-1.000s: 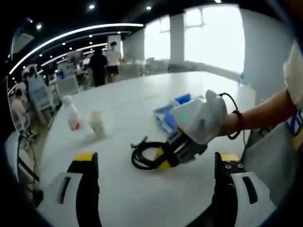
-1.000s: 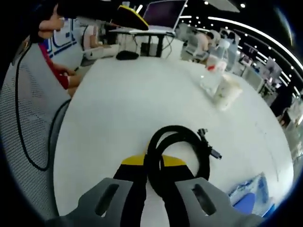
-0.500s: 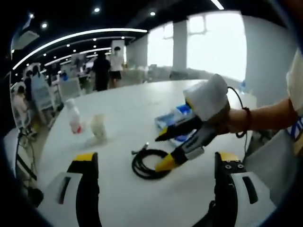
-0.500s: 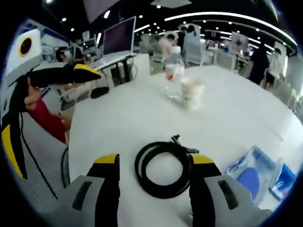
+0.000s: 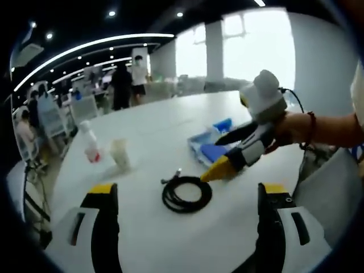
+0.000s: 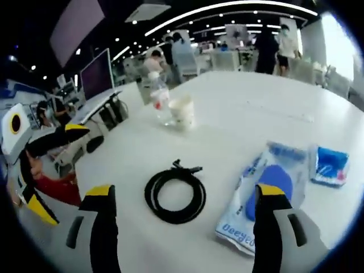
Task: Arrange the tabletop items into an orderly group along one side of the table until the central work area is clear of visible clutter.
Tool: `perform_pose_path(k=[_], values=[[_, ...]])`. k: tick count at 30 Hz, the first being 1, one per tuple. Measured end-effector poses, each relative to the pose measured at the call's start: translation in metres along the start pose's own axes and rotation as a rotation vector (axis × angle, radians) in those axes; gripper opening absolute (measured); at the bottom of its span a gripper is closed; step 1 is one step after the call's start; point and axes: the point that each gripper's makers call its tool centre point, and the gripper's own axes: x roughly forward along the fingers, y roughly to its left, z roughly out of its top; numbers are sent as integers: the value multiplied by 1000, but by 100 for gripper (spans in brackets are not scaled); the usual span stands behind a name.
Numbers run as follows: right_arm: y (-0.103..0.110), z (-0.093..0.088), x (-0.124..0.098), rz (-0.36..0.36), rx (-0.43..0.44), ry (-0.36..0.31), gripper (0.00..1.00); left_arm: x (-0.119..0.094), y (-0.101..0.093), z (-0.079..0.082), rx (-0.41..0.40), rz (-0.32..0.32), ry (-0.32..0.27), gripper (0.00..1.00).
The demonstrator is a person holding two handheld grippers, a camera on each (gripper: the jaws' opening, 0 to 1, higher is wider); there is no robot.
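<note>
A coiled black cable (image 5: 186,194) lies flat on the white table (image 5: 148,119), free of both grippers. My left gripper (image 5: 189,190) stands open, its yellow-tipped jaws wide to either side of the coil and nearer than it. My right gripper (image 5: 214,159) comes in from the right in a person's hand, open, lifted just above and to the right of the coil. In the right gripper view the cable (image 6: 175,193) lies between and beyond the open jaws of the right gripper (image 6: 185,190). The left gripper (image 6: 65,173) hangs open at the left.
A clear bottle with a red label (image 6: 160,102) and a pale cup (image 6: 183,112) stand together farther along the table. A plastic packet with a blue item (image 6: 264,190) and a small blue pack (image 6: 331,166) lie to the cable's right. A monitor (image 6: 96,74) and people are behind.
My right gripper was shut on the cable a second ago. It has opened, let the coil drop flat on the table, and drawn back and up.
</note>
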Motion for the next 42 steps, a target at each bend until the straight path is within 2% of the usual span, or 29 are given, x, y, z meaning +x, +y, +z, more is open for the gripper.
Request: perform_pose_path(k=[4,7,10,11,13,16,19,20,21,23,26,31,33,38,42], values=[[-17,-6,-11,-37,50,9,99,-1,0,1,0,-1,-7,100],[-32,-11,-19,-66,80,7,99,-6,3,12,-42,-3,-77,100],[-48,-20,-25,-108,107,22,99,-6,5,8,-50,-1,-60,100],[-60,-26,-29,-160,145,29,99,-5,5,6,-42,-2,-46,100],[-75,-27,-29,-203,175,-5,99,-2,2,4,-55,-14,-33,100],[-95,-44,-31,-265,157,67,99,1,-1,4,-102,-40,-38,100],[-97,-53,-30,-260,210,79,90,1,-2,5,-94,-36,-37,100],[-99,-58,-29,-271,281,86,88,2,-1,2,-74,-23,-21,100],[-102,-63,-28,-275,316,93,87,2,0,1,-65,-20,-10,100],[-105,-70,-27,-297,343,105,82,3,0,-1,-52,-14,-1,100],[-110,-76,-27,-347,347,125,73,2,-2,-1,-52,-22,0,100],[-118,-83,-27,-422,396,140,69,0,-4,8,-53,-33,-43,100],[-120,-89,-25,-436,378,179,67,0,-3,7,-48,-28,-38,100],[-124,-91,-23,-475,354,190,58,4,-10,10,-22,-45,-39,100],[-130,-93,-22,-511,329,225,49,6,-13,10,12,-46,-27,100]])
